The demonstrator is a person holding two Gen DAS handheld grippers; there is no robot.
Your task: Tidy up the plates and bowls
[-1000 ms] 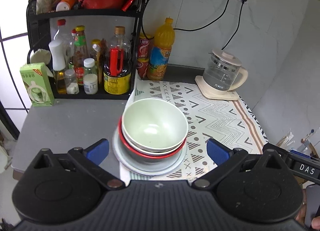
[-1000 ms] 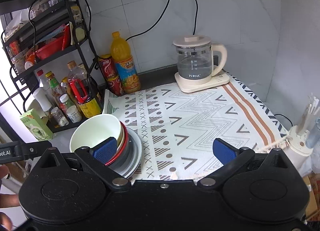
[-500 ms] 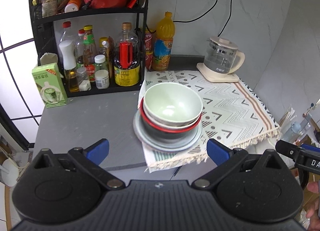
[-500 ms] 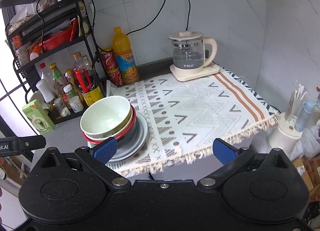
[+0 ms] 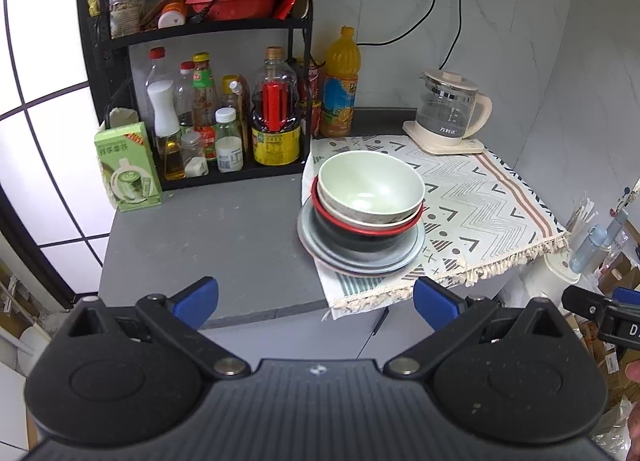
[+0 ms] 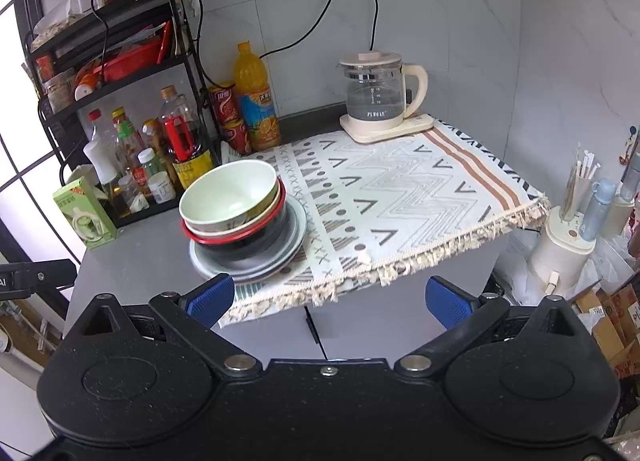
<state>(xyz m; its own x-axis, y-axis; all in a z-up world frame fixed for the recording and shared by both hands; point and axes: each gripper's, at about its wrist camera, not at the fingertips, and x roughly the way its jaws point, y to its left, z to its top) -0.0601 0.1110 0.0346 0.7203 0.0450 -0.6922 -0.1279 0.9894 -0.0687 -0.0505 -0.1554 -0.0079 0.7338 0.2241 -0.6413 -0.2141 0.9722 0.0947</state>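
Observation:
A stack stands at the left edge of the patterned cloth (image 5: 480, 197): a pale green bowl (image 5: 370, 187) on top, a red-rimmed black bowl (image 5: 360, 233) under it, and grey plates (image 5: 332, 251) at the bottom. The same stack shows in the right wrist view, with the green bowl (image 6: 228, 193) and the plates (image 6: 296, 229). My left gripper (image 5: 316, 301) is open and empty, back from the counter's front edge. My right gripper (image 6: 328, 299) is open and empty, also off the counter's front.
A black rack (image 5: 200, 33) with bottles stands at the back left. A green carton (image 5: 126, 165), an orange juice bottle (image 5: 340, 81) and a glass kettle (image 5: 452, 113) stand on the grey counter (image 5: 200, 237). A white holder with straws (image 6: 564, 237) stands at the right.
Both grippers have pulled back and up from the stack, past the counter's front edge. The stack has not moved.

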